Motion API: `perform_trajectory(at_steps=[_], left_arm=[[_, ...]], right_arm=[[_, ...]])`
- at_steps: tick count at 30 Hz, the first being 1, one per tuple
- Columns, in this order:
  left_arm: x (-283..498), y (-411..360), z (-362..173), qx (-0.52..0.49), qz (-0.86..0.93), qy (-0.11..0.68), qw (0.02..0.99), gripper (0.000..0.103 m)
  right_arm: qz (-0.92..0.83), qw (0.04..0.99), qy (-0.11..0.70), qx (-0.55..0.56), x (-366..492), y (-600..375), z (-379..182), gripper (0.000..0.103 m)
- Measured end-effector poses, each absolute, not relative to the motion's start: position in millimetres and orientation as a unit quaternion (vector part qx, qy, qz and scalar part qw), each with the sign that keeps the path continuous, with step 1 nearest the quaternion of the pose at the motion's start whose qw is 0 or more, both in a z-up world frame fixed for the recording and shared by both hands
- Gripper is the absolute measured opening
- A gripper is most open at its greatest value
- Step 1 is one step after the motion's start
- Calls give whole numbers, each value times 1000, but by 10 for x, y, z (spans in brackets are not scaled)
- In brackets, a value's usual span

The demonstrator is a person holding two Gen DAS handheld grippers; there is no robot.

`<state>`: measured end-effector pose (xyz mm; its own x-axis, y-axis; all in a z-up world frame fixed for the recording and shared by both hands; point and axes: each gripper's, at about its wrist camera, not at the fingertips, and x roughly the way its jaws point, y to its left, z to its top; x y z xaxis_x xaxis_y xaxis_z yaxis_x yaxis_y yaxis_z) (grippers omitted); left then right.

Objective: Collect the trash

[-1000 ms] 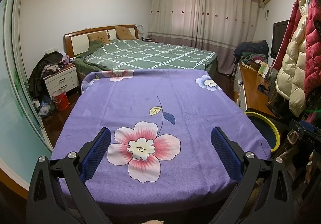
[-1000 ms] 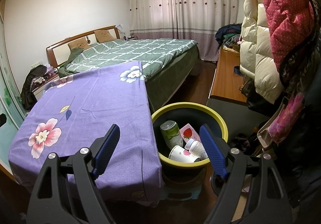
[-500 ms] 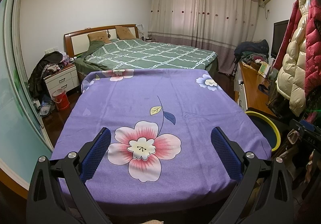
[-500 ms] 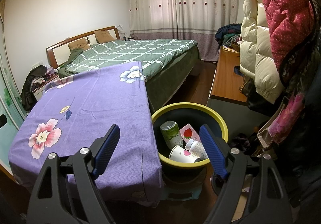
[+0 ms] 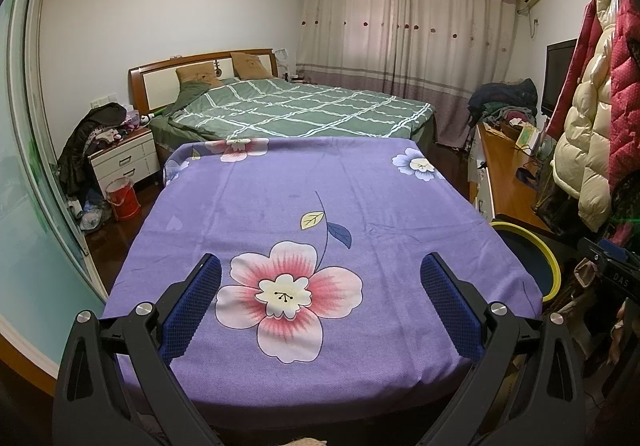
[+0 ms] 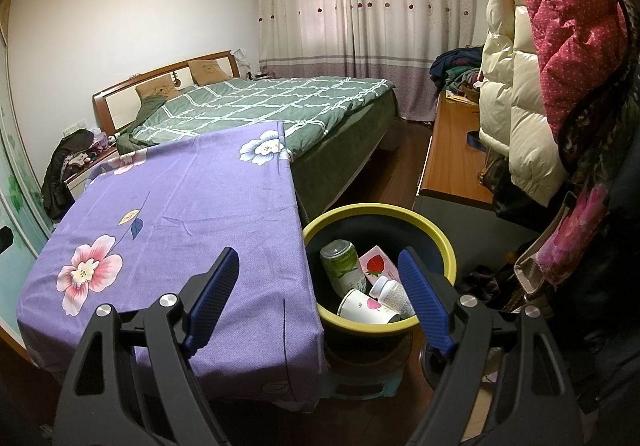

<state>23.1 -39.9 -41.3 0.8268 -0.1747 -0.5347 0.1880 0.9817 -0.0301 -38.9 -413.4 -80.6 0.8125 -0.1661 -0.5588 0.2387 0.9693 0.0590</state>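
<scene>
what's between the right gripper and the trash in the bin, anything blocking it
Nothing visible. The right gripper hangs open above the yellow-rimmed bin, which has no lid. The green can, paper cup, white bottle and strawberry carton lie exposed inside.

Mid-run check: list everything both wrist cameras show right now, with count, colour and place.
bin: one, dark, yellow rim, beside table
can: one, green, in bin
carton: one, pink strawberry, in bin
paper cup: one, white, in bin
bottle: one, white, in bin
tablecloth: one, purple floral, covering table
bed: one, green check, behind table
coats: two, cream and red, hanging right
left gripper: open, over tablecloth
right gripper: open, above bin edge
</scene>
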Motion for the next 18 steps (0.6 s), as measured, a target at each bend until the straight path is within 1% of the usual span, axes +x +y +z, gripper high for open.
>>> perform_trajectory(at_steps=[10, 12, 14, 18], left_arm=[[331, -336, -486, -2, -103, 287, 952, 98], [472, -296, -525, -3, -90, 297, 951, 98], [655, -238, -600, -8, -83, 317, 945, 98], [1062, -177, -746, 7, -69, 335, 940, 98]], right_arm=[[-106, 950, 288, 64, -364, -4124, -815, 77], [-100, 950, 290, 56, -297, -4090, -811, 78], [-92, 951, 290, 45, -164, -4034, -793, 80], [-64, 951, 301, 32, 278, -3867, -755, 83]])
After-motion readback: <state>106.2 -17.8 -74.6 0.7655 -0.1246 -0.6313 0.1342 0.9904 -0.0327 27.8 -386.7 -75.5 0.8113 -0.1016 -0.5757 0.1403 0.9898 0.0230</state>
